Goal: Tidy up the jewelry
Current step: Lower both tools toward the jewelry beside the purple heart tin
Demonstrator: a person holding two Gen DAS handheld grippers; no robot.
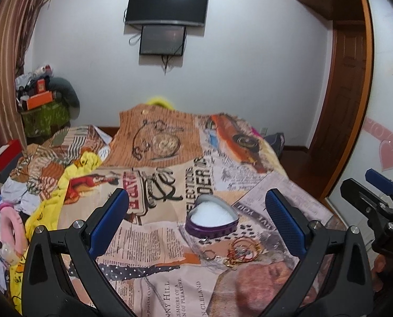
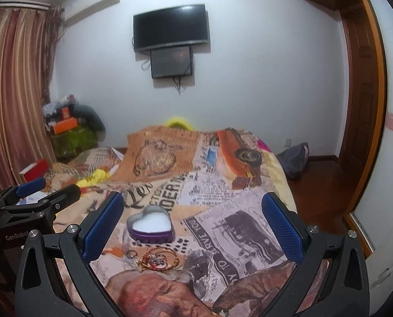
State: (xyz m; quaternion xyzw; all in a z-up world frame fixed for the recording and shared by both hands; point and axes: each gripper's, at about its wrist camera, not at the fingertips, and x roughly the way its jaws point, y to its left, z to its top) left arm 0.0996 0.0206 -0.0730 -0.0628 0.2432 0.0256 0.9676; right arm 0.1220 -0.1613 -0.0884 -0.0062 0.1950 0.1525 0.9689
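Left gripper [image 1: 196,206]: your jaws stand wide apart with nothing between them, held above the bed, with the box and the jewelry ahead of them.
Right gripper [image 2: 192,206]: jaws equally wide apart and empty; the box sits ahead and slightly to their left side.
Jewelry pile [image 1: 236,253]: a small tangle of gold rings, hoops and a red-and-gold bangle lies on the bed cover [image 1: 170,237], just in front of the box on your side, near it but seemingly not touching.
Heart box [image 1: 211,219]: a purple heart-shaped tin, lid off, white lining showing, resting flat on the cover.
Box direction: in the left view the heart's tip points right and toward you, lobes away; its long axis runs from lobes to tip, roughly diagonal across the cover.
Pile axis: it spreads side to side, parallel to the box's near wall.
Risk, tangling: closing on one hoop may drag the whole cluster.
Risk, soft cover: pressing down could bury thin rings in the fabric or tip the light box.
Risk, busy print: small pieces are easy to lose against it.
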